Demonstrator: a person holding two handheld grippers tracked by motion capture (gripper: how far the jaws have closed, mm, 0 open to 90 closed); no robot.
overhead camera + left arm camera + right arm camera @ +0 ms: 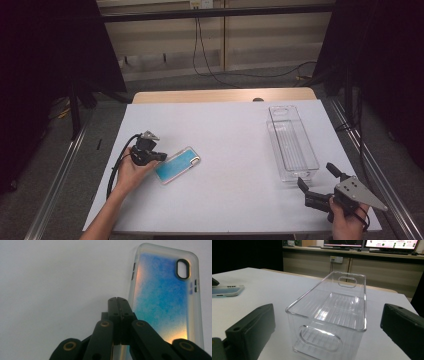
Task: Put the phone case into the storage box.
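- One blue, clear-rimmed phone case [177, 164] lies just beside the left gripper [161, 156], whose jaws are pressed together, empty.
- One clear plastic rectangular bin [292, 142] stands just ahead of the spread right gripper [316, 178].
- No legible writing.

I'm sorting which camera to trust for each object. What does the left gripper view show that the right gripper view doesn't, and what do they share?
Left gripper view alone: the left gripper, jaws shut with nothing between them, and the blue phone case's back with its camera cutout, lying flat just beside the jaws.

Right gripper view alone: the right gripper, jaws wide open toward the near end of the clear plastic bin, which looks empty, plus monitors on a far counter.

Shared: the white table and the phone case, seen edge-on at the right gripper view's left margin.
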